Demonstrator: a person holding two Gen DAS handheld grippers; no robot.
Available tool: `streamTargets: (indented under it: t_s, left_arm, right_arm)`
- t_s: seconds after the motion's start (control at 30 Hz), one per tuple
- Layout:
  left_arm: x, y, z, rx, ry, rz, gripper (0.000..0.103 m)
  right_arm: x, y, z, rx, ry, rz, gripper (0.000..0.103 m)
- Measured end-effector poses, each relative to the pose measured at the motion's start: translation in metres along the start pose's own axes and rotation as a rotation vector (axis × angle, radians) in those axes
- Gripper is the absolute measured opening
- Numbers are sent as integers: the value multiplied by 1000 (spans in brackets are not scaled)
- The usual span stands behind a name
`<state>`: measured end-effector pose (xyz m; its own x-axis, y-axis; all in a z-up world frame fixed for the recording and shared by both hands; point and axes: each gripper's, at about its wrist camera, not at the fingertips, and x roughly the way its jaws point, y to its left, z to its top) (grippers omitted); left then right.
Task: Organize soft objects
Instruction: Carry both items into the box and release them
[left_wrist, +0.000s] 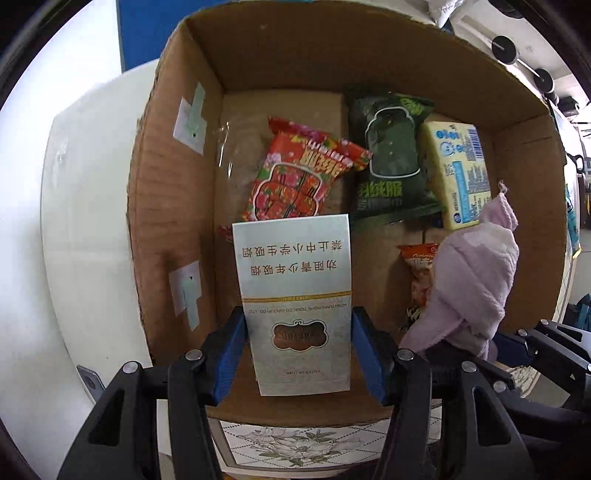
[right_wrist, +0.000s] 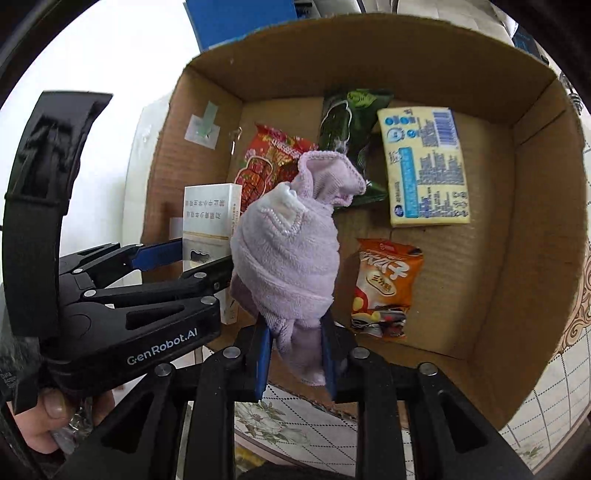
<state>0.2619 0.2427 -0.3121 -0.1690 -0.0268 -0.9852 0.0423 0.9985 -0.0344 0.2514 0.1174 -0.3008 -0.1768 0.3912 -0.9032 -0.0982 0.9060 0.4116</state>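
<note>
My left gripper (left_wrist: 299, 350) is shut on a white cigarette pack (left_wrist: 295, 295) and holds it over the near left part of an open cardboard box (left_wrist: 173, 206). My right gripper (right_wrist: 295, 354) is shut on a bundled pink towel (right_wrist: 288, 258) above the box's near edge. The towel also shows at the right in the left wrist view (left_wrist: 472, 288). The left gripper and its pack (right_wrist: 210, 221) show at the left in the right wrist view.
In the box (right_wrist: 535, 221) lie a red floral snack bag (left_wrist: 295, 173), a dark green packet (left_wrist: 395, 155), a yellow pack (right_wrist: 424, 166) and an orange snack bag (right_wrist: 384, 288). The box rests on a floral-tiled table (right_wrist: 546, 398). A white wall stands left.
</note>
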Motion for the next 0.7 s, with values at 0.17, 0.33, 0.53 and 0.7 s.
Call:
streamTargets:
  t_s: [0.17,0.33,0.53,0.7]
  left_arm:
    - [-4,5,-3,-13,3,1,54]
    - [-21,4,-5,-2,-25,17,64]
    - [-48,3,-14,-22,-85,24,86]
    - [-71,-1,-29,-42,-164,35,95]
  right_arm:
    - [-1,-1,2,10,-19,-27,50]
    - [-15,-5,0,11,-42,-55,53]
    - [-37,-10,-7,24,-111,-178,84]
    - [-58,-18,-19,55,-167,-265,93]
